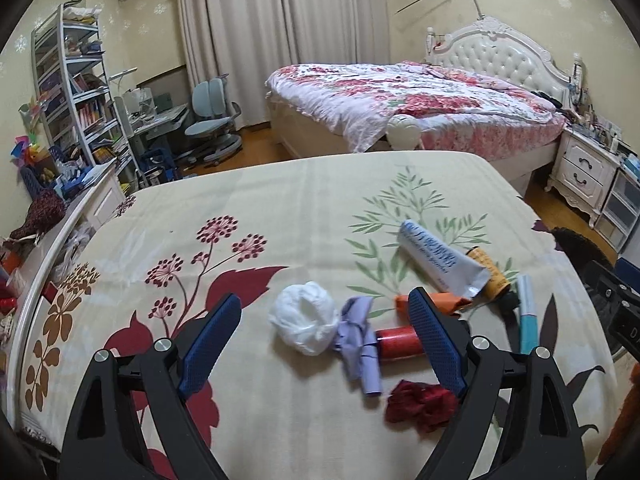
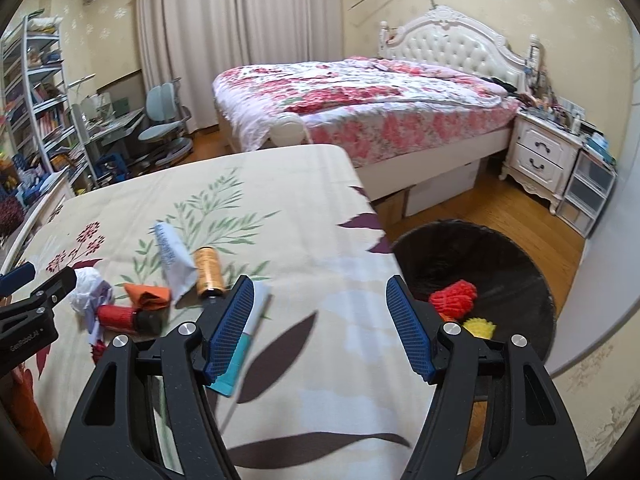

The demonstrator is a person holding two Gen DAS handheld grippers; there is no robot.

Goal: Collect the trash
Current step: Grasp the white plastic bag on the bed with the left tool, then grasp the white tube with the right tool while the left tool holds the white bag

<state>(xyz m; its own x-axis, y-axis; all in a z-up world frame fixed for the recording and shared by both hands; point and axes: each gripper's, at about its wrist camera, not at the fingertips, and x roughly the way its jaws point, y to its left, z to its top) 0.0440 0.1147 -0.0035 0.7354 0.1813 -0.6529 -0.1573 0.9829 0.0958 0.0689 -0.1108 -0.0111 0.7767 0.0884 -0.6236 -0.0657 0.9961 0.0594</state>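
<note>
Trash lies on a flowered bedsheet [image 1: 248, 200]. In the left wrist view I see a crumpled white bag [image 1: 304, 318], a lilac wrapper [image 1: 358, 340], a red cylinder [image 1: 398, 343], a dark red scrap [image 1: 420, 402], an orange wrapper [image 1: 456, 303], a white-blue tube [image 1: 438, 258], an orange can [image 1: 490, 276] and a teal tube [image 1: 528, 320]. My left gripper [image 1: 326, 318] hangs open above the white bag and lilac wrapper. My right gripper [image 2: 320, 300] is open over bare sheet, with the teal tube [image 2: 240, 354] beside its left finger. The black bin [image 2: 516, 268] holds red and yellow pieces.
The bin stands on the wooden floor [image 2: 500, 216] off the sheet's right edge. Beyond are a large bed with a floral cover [image 2: 360, 96], a white nightstand [image 2: 540, 156], a desk with a grey chair [image 1: 212, 128] and a bookshelf [image 1: 76, 88].
</note>
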